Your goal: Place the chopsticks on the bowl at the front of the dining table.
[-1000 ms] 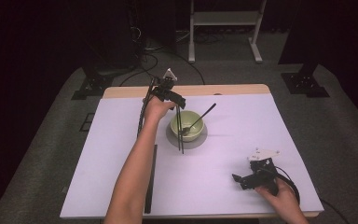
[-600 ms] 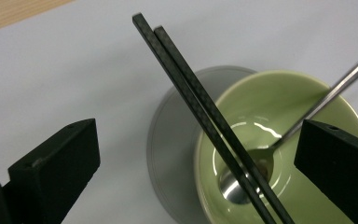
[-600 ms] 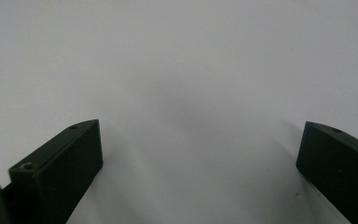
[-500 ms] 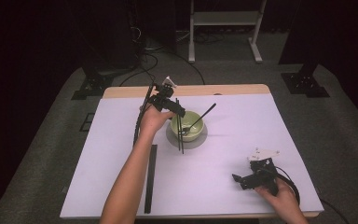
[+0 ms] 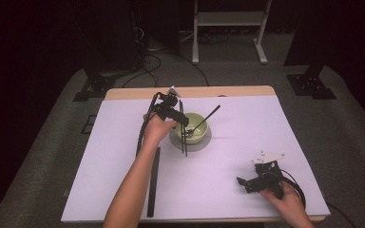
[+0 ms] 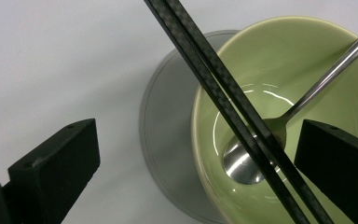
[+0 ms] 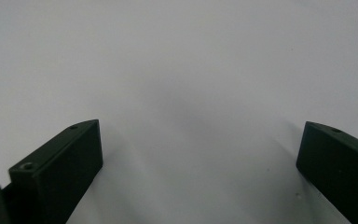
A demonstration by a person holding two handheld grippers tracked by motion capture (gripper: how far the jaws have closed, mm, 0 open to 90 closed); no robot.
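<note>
Left gripper (image 6: 196,163) jaws spread wide, gripping nothing. Pair of black carbon-weave chopsticks (image 6: 233,109) lies diagonally between them, across the pale green ceramic bowl (image 6: 279,60), probably resting on its rim. Right gripper (image 5: 259,180) open, well apart.

Dark studio-like lab: white-covered table (image 5: 123,190), floor cables (image 5: 147,61), equipment stands (image 5: 228,28).

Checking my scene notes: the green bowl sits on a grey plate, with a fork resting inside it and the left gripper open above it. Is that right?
One slip: it is a spoon, not a fork, as the left gripper view shows. The green bowl does sit on the grey plate, with the left gripper open above it.
</note>
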